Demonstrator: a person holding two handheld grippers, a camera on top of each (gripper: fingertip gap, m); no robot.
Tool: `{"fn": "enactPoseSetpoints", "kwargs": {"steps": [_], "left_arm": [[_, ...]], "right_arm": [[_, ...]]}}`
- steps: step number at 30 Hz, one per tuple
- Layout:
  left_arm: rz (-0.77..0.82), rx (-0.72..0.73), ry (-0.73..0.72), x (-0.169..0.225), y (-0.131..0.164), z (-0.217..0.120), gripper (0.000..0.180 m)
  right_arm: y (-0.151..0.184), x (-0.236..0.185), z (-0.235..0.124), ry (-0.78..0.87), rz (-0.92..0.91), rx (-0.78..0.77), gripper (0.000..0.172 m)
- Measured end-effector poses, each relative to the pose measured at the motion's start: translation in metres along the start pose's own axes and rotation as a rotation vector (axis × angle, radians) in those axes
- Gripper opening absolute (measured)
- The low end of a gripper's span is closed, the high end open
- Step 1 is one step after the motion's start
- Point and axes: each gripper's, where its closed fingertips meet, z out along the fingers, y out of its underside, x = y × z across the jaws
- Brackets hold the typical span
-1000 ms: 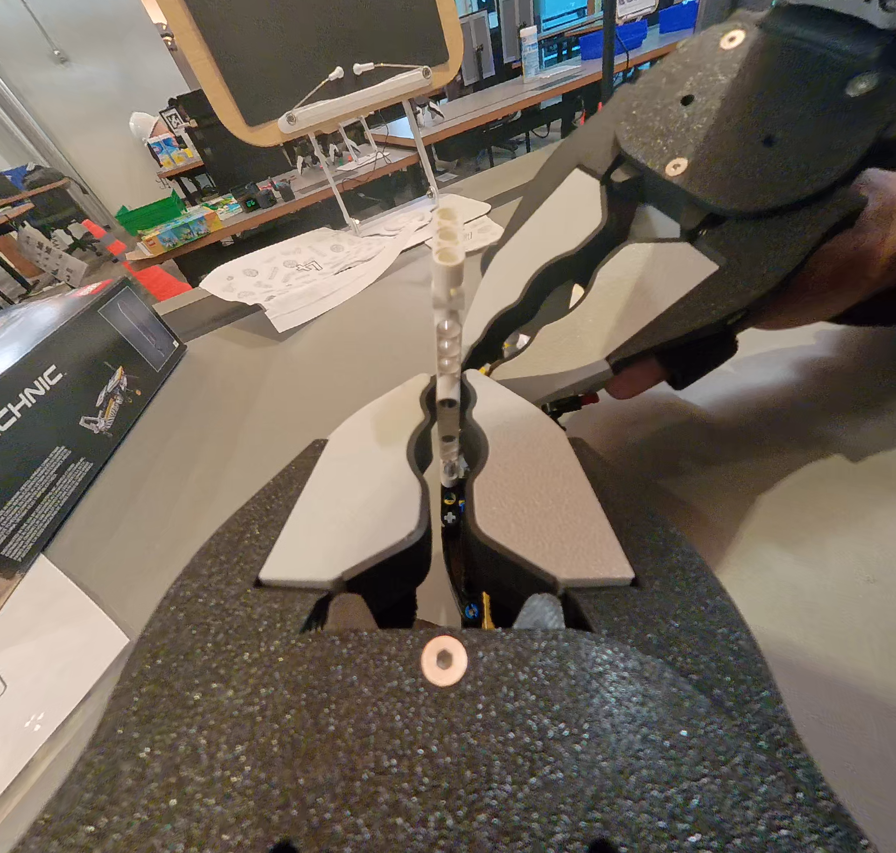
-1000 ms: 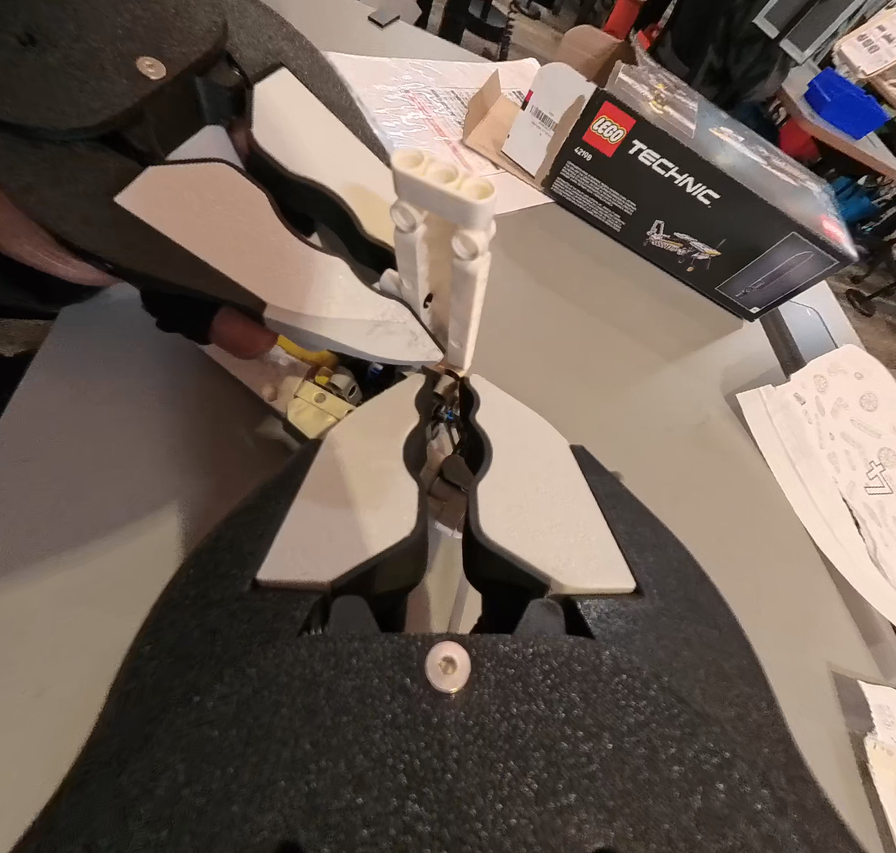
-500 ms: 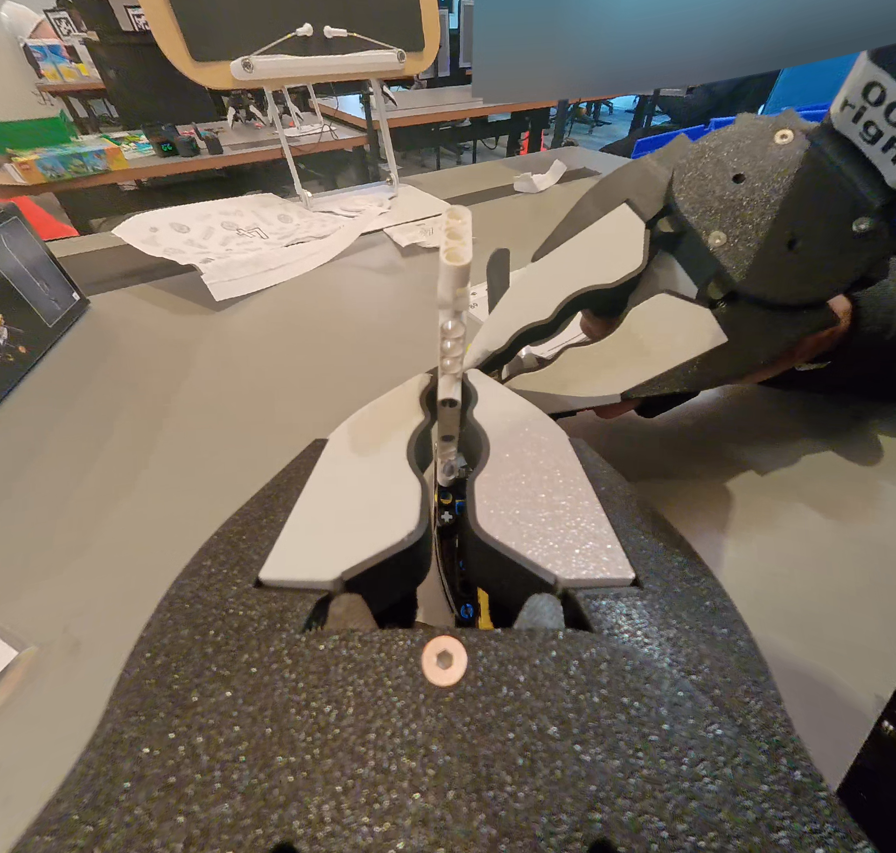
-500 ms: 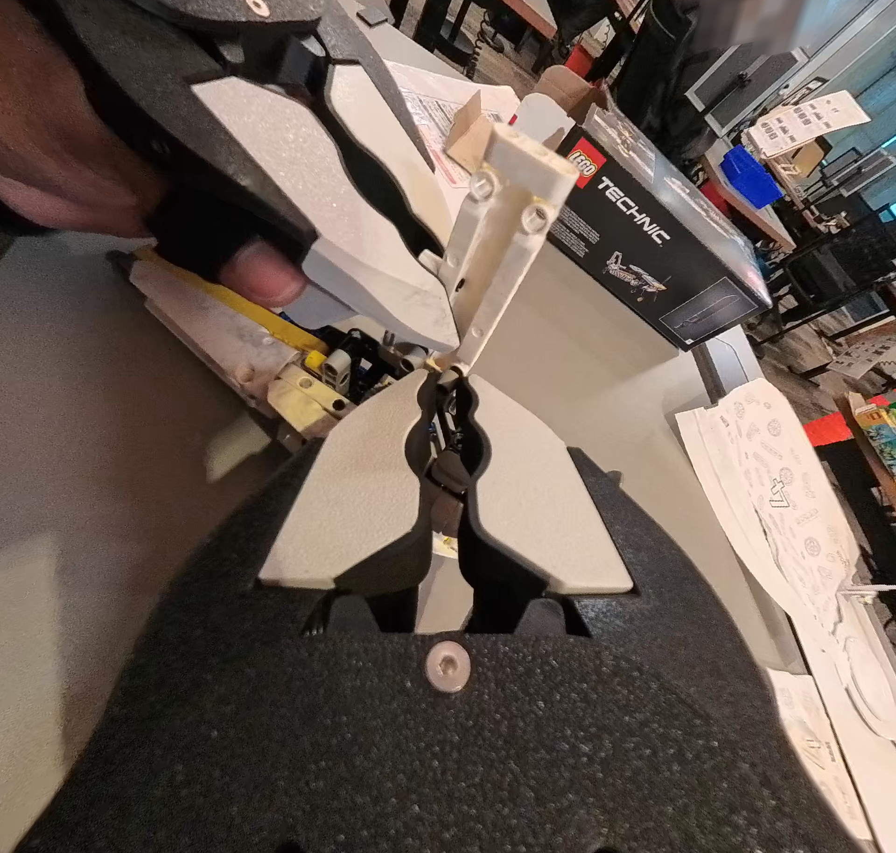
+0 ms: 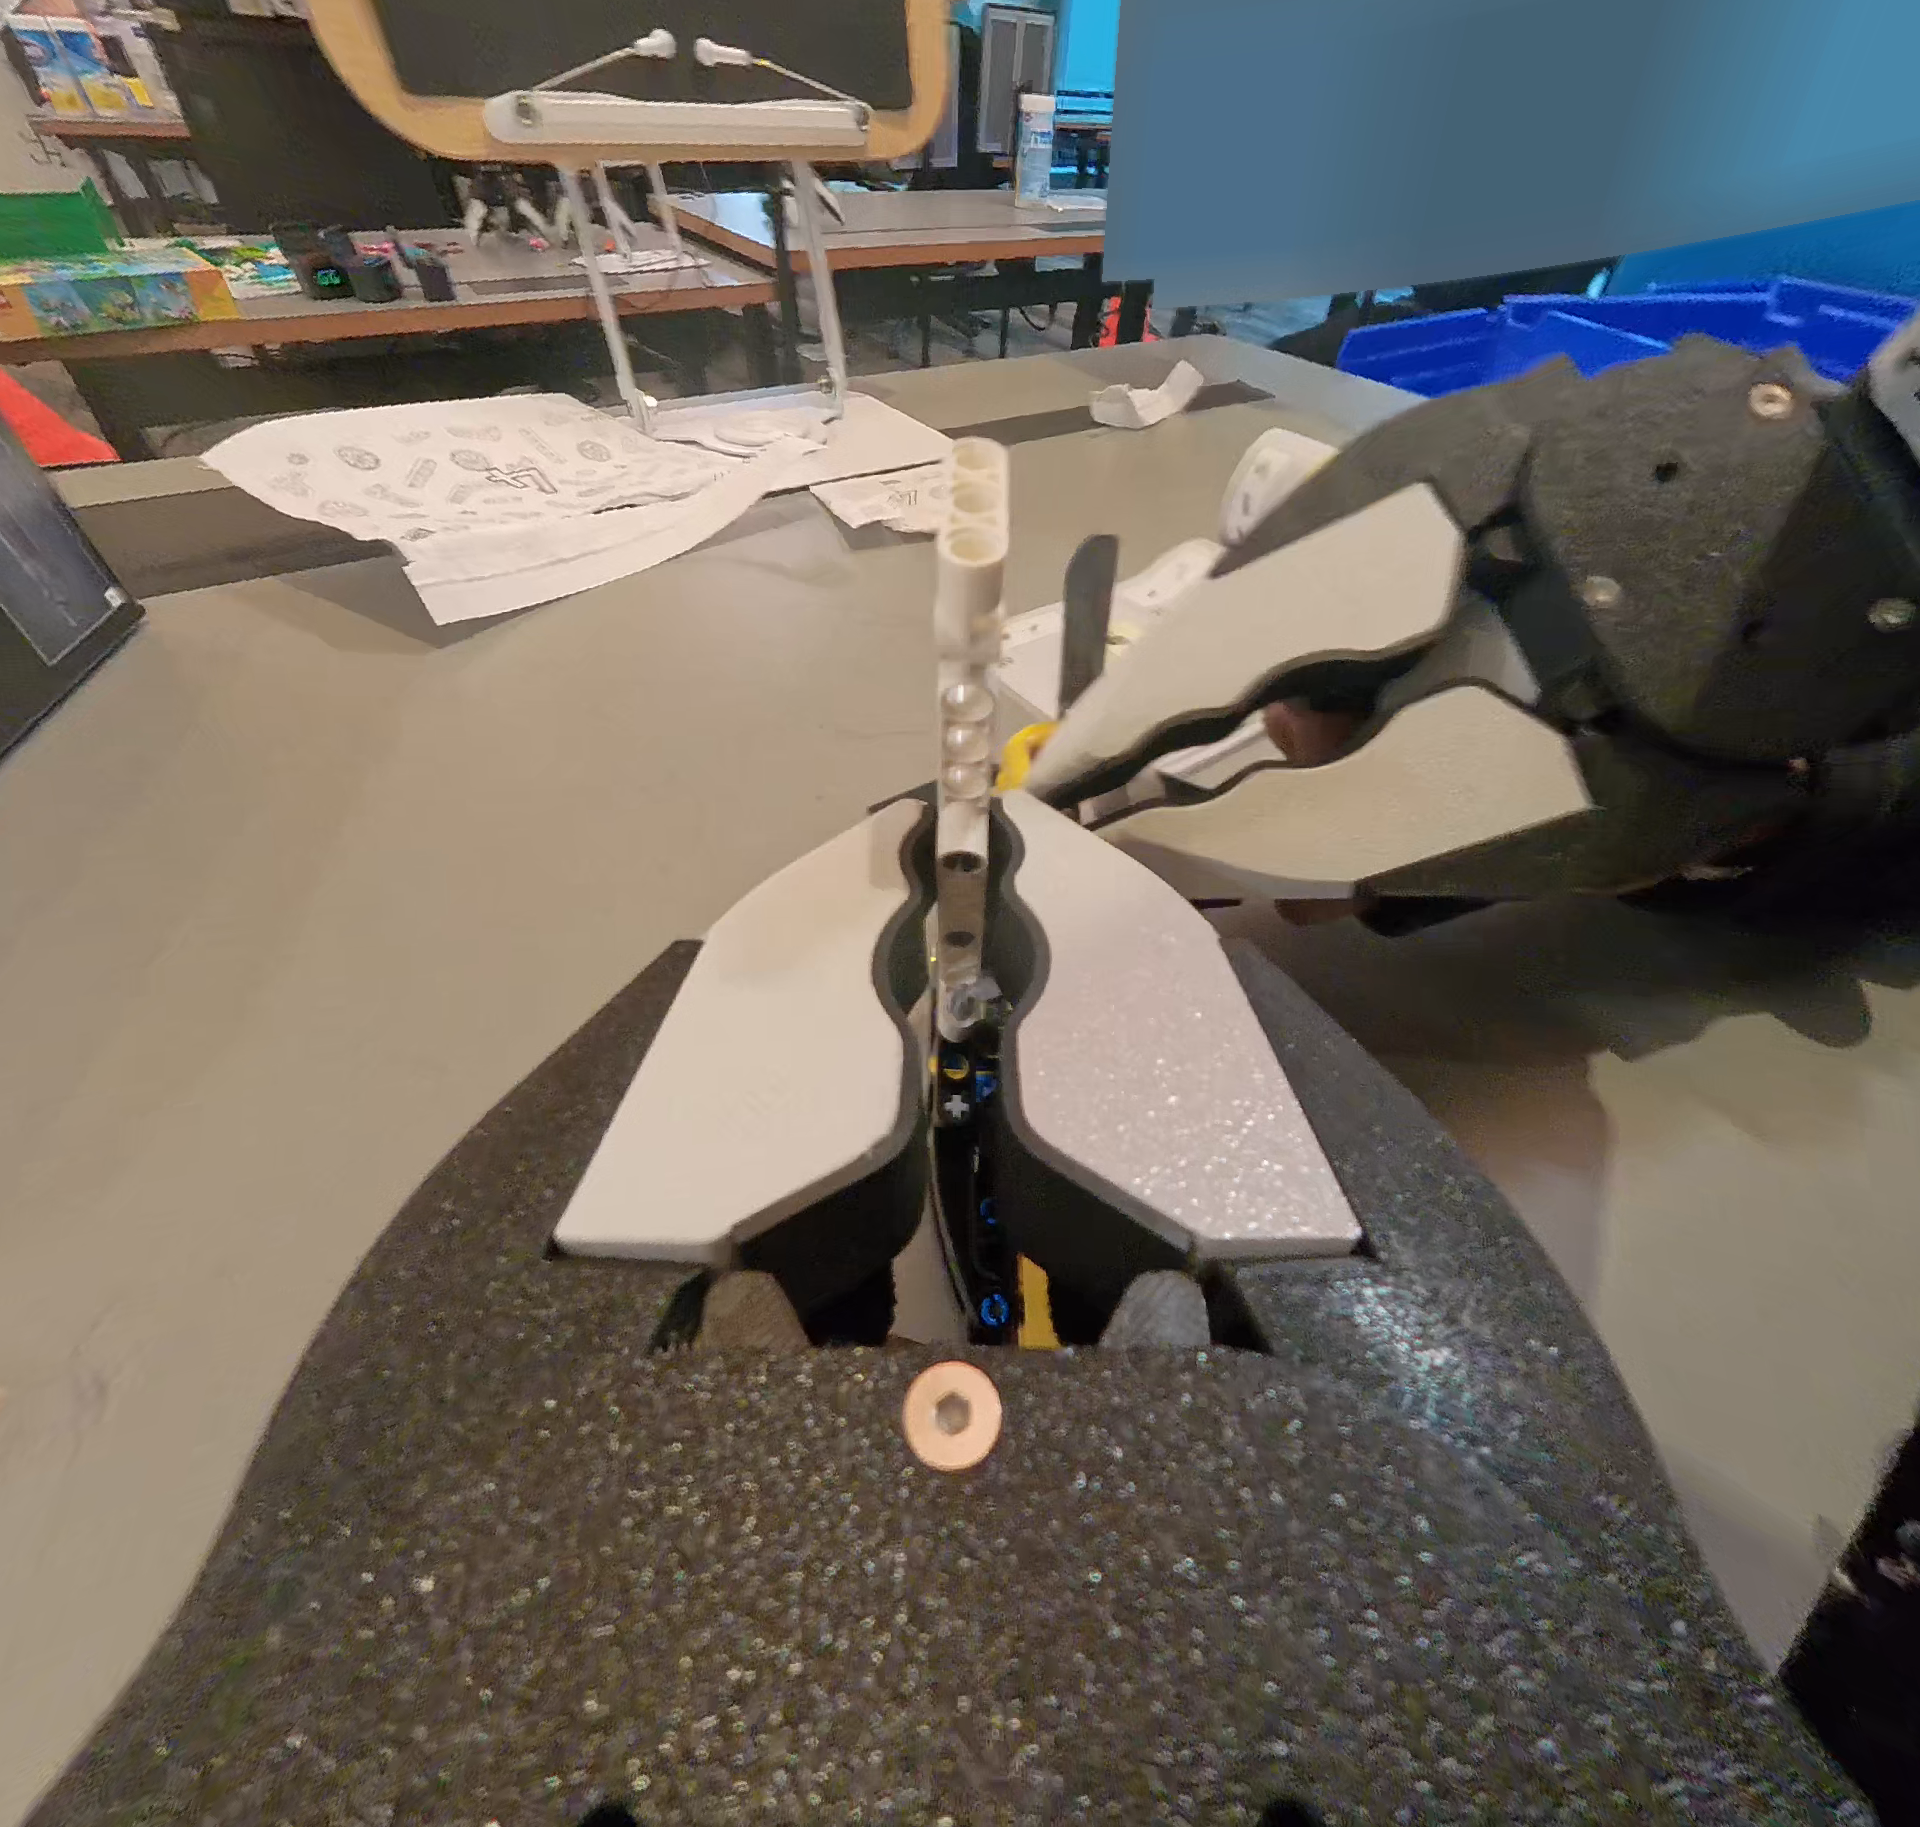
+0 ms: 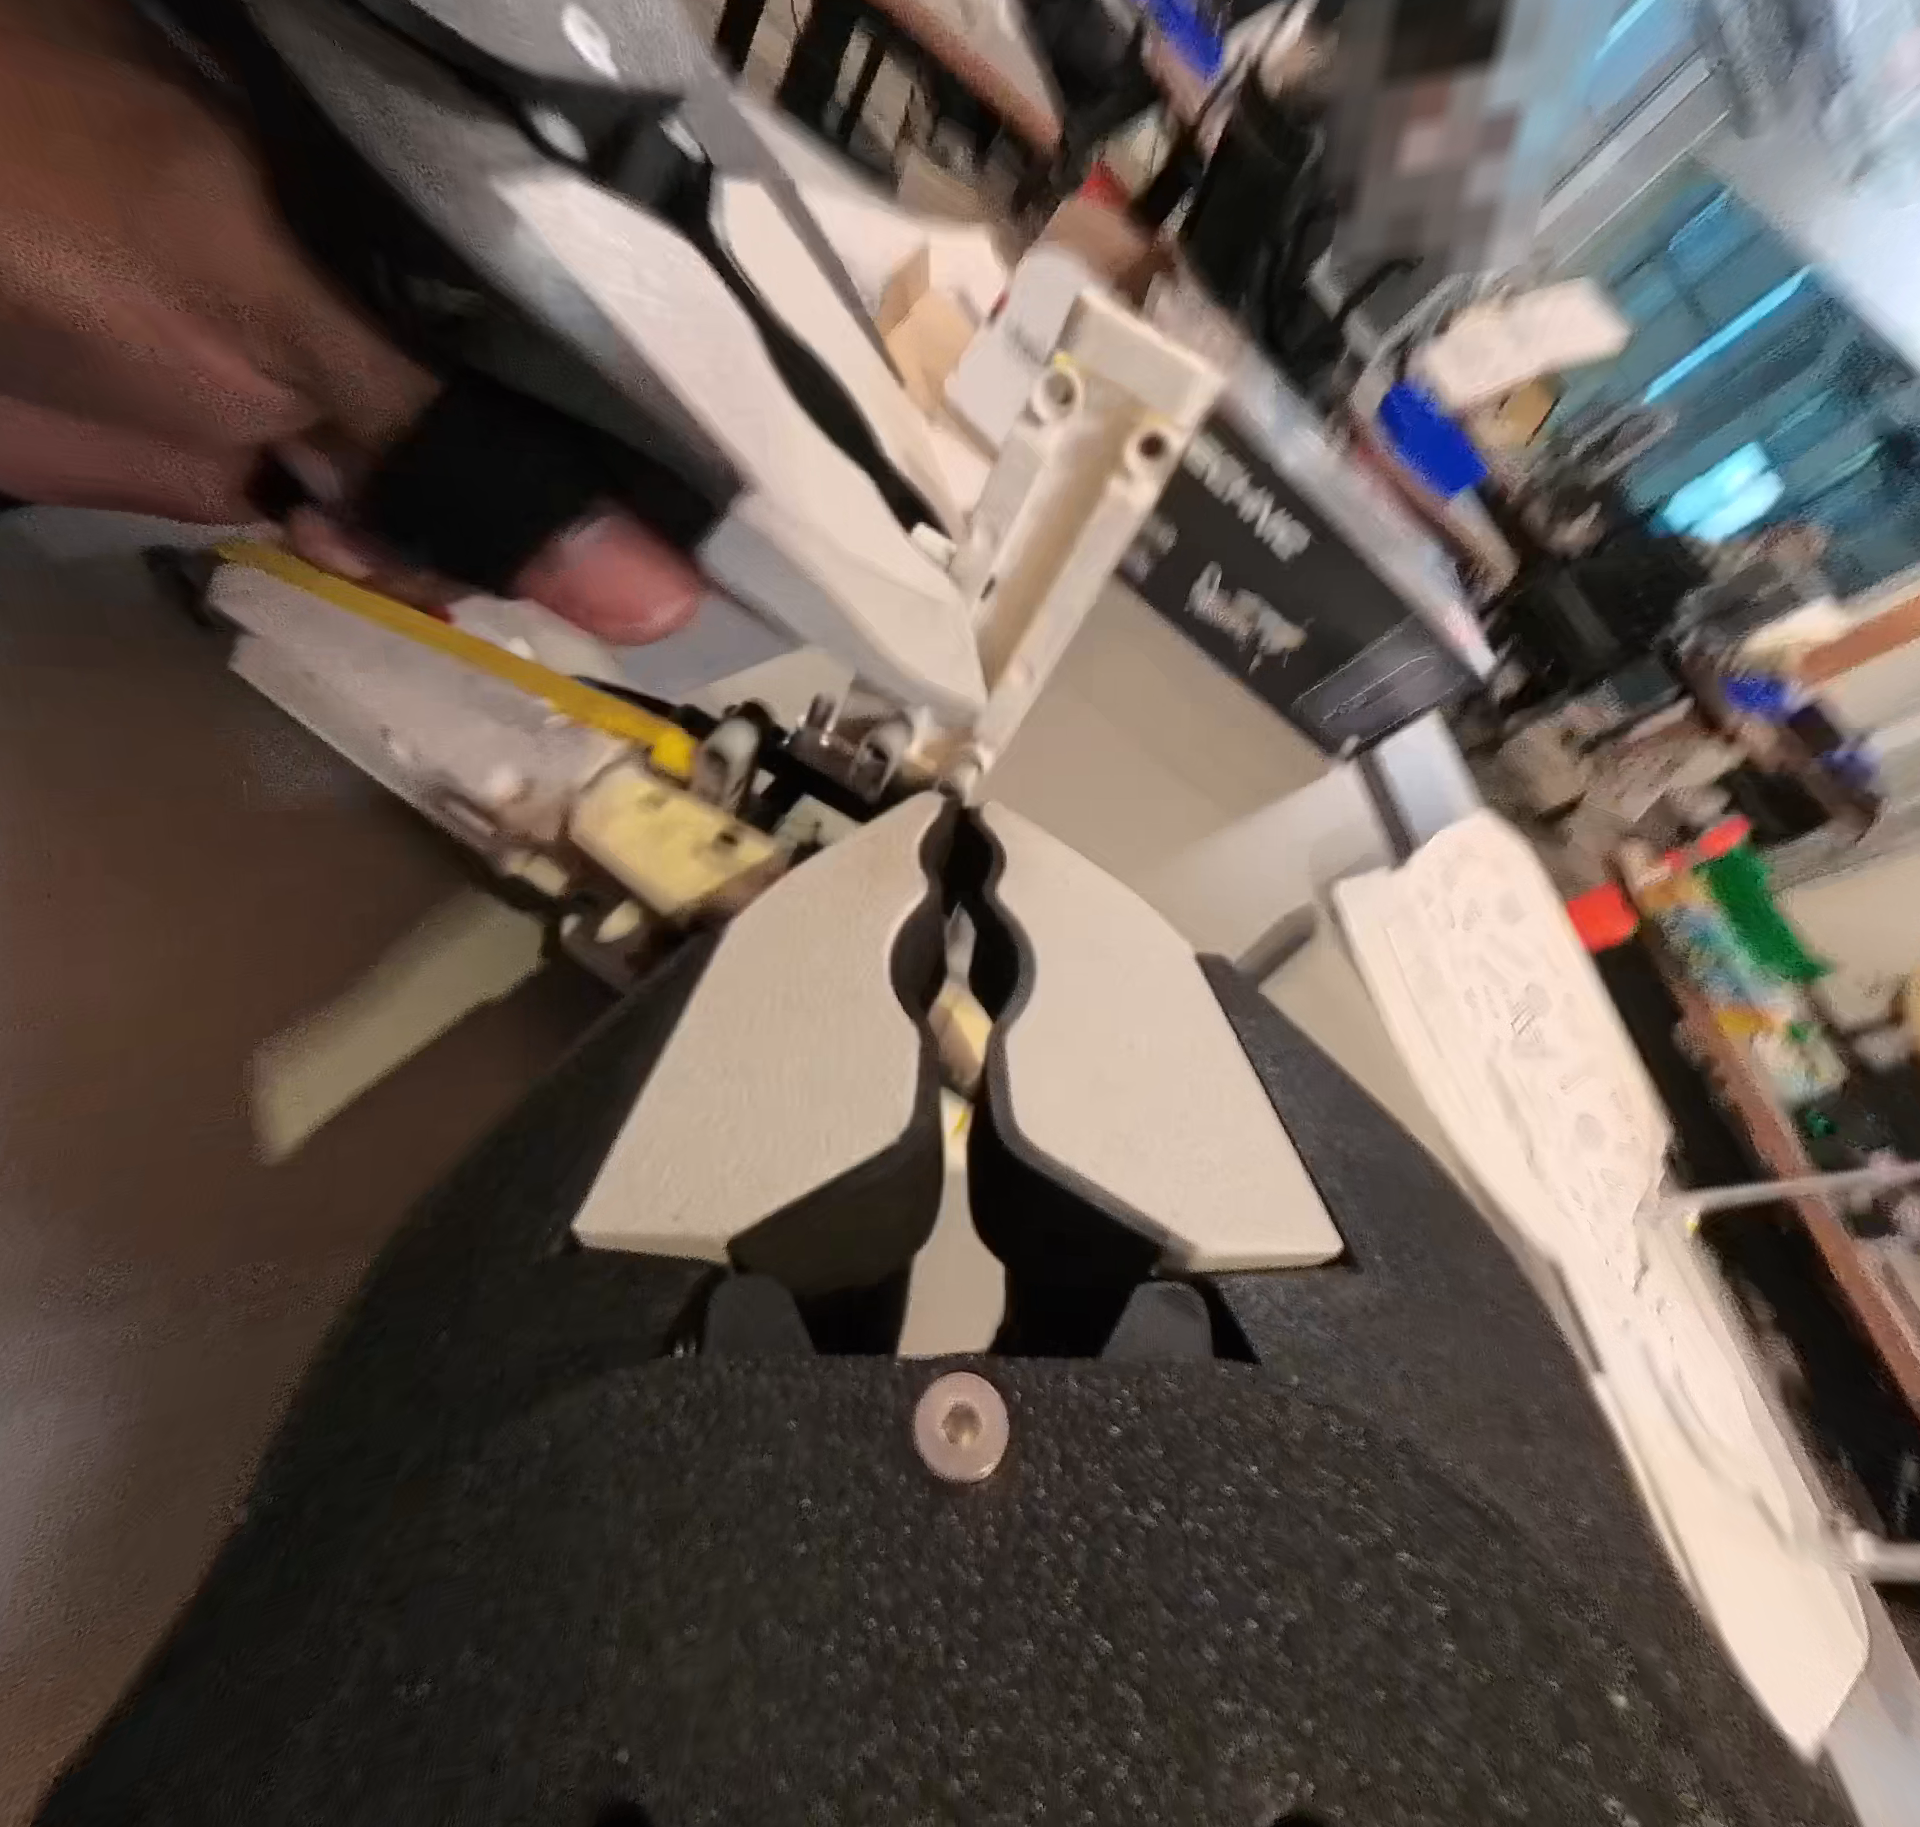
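My left gripper (image 5: 961, 816) is shut on a white beam assembly (image 5: 971, 572) that stands upright out of its fingertips. The same white assembly (image 6: 1091, 489) shows in the right wrist view, held by the left gripper's fingers (image 6: 831, 572). It belongs to a white, yellow and black brick model (image 6: 520, 738) lying under the left gripper. My right gripper (image 6: 958, 816) is shut, its tips at the foot of the white assembly. It also shows in the left wrist view (image 5: 1029, 790), where a small yellow part (image 5: 1023, 754) sits right at its tips. I cannot tell whether that part is pinched.
The grey table (image 5: 416, 790) carries printed sheets (image 5: 499, 499), a crumpled paper (image 5: 1143, 395), a dark board on a white stand (image 5: 644, 11) and a black box (image 6: 1299, 582). Blue bins (image 5: 1621, 323) stand behind. A person's hand (image 6: 613, 582) grips the left gripper.
My right gripper's jaws have closed from a narrow gap to fully shut, and its view has swung and blurred. The left gripper keeps its hold on the white assembly.
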Motion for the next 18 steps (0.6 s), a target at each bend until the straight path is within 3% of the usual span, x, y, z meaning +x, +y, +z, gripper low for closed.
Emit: {"fn": "enactPoseSetpoints", "kwargs": {"steps": [2, 3, 10, 18], "left_arm": [[-0.110, 0.039, -0.152, -0.040, 0.001, -0.012, 0.010], [-0.158, 0.055, -0.155, -0.051, 0.001, -0.018, 0.010], [-0.074, 0.026, -0.130, -0.033, -0.001, -0.006, 0.009], [-0.007, 0.023, -0.155, -0.013, -0.002, 0.000, 0.010]], "right_arm": [[-0.005, -0.002, -0.008, 0.001, -0.013, 0.025, 0.000], [0.001, -0.005, -0.008, 0.007, -0.016, -0.012, 0.000], [-0.009, 0.011, -0.009, 0.042, 0.120, 0.025, 0.000], [0.004, 0.001, 0.006, -0.003, 0.173, -0.084, 0.039]]}}
